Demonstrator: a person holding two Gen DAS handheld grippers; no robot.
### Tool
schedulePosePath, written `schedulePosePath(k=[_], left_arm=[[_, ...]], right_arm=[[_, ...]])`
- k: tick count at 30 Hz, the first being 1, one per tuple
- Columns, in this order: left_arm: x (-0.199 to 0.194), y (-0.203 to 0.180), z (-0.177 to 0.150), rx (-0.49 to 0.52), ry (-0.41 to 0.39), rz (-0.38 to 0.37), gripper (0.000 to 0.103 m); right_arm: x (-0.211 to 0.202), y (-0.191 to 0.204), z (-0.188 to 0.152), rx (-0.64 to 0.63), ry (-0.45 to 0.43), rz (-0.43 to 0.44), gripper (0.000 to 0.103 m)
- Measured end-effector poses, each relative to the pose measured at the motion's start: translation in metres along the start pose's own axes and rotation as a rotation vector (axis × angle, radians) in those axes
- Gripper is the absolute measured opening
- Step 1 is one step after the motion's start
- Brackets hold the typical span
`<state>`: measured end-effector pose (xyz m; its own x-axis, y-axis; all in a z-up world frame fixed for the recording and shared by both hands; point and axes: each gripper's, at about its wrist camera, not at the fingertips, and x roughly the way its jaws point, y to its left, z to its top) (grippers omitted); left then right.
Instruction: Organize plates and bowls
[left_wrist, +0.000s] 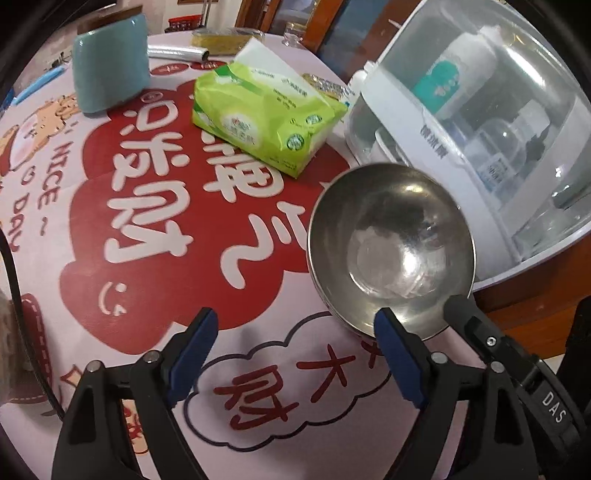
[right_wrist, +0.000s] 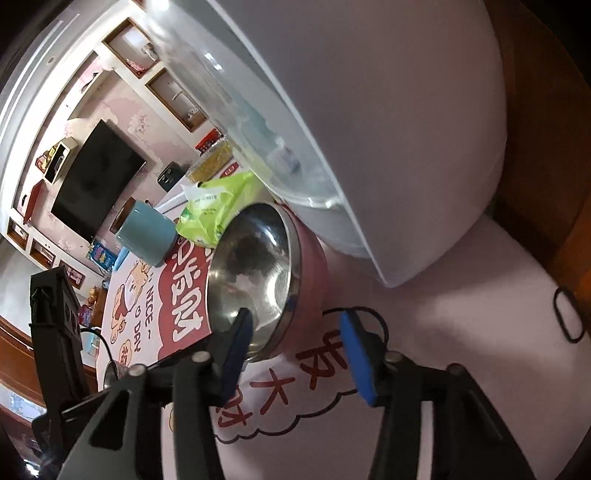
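A steel bowl (left_wrist: 391, 243) with a pink outer wall (right_wrist: 310, 280) stands on the printed tablecloth, close against a white domed appliance. In the right wrist view my right gripper (right_wrist: 295, 321) straddles the bowl's near rim. Its left finger (right_wrist: 240, 339) reaches inside the bowl and its blue right pad (right_wrist: 354, 358) sits just outside the pink wall, with a small gap showing. My left gripper (left_wrist: 295, 317) is open over the cloth to the left of the bowl. Its right fingertip (left_wrist: 388, 328) is at the bowl's near rim, and nothing lies between its fingers.
The white appliance with a clear dome (left_wrist: 498, 129) holds bottles and fills the right side. A green tissue pack (left_wrist: 266, 118) and a teal canister (left_wrist: 109, 62) with a wooden lid stand farther back, along with a foil roll (left_wrist: 177, 53). The wooden table edge (left_wrist: 535, 317) shows at right.
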<state>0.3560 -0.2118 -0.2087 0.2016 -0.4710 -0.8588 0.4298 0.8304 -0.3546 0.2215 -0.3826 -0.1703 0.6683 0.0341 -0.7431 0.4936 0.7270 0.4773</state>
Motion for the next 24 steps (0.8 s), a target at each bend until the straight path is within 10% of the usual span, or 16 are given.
schedulePosePath(k=[18,24], left_arm=[[0.02,-0.009,-0.006,0.032,0.025,-0.087,0.024],[0.013,-0.013,-0.011,0.044,0.031,-0.064,0.023]], right_arm=[[0.007,-0.011,-0.003,0.04,0.029,0.006,0.015],[0.003,-0.01,-0.006,0.044,0.047,0.016,0.015]])
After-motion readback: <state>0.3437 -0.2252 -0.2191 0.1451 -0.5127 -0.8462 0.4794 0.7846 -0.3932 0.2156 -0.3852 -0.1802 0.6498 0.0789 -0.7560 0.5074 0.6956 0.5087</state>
